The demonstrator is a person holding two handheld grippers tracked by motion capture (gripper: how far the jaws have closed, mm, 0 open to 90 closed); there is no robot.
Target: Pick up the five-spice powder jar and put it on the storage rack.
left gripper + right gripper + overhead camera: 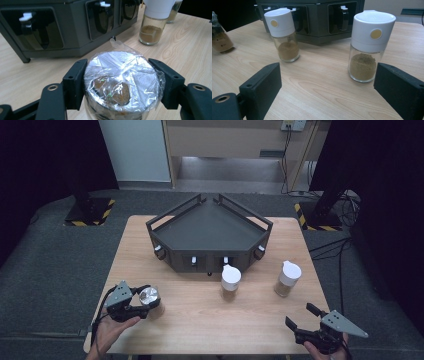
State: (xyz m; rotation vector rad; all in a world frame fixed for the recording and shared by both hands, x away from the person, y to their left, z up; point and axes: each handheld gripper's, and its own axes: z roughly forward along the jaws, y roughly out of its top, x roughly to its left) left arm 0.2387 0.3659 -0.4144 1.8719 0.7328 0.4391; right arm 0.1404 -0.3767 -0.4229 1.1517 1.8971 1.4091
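A glass jar [149, 296] with clear film stretched over its silvery top stands at the table's front left. My left gripper [148, 300] is shut on it. In the left gripper view both black pads [75, 83] press on the sides of the jar [122, 77], and brown powder shows through the film. My right gripper [300, 316] hovers open at the front right with nothing between its jaws. In the right gripper view two white-capped spice jars [284, 37] [368, 47] with brown powder stand upright beyond the open right gripper [327, 82].
A dark angular rack [210, 227] with white-knobbed compartments along its front stands at the middle back of the wooden table [200, 315]. The two capped jars [231, 282] [288, 279] stand just in front of it. Black drapes and cables lie around the table.
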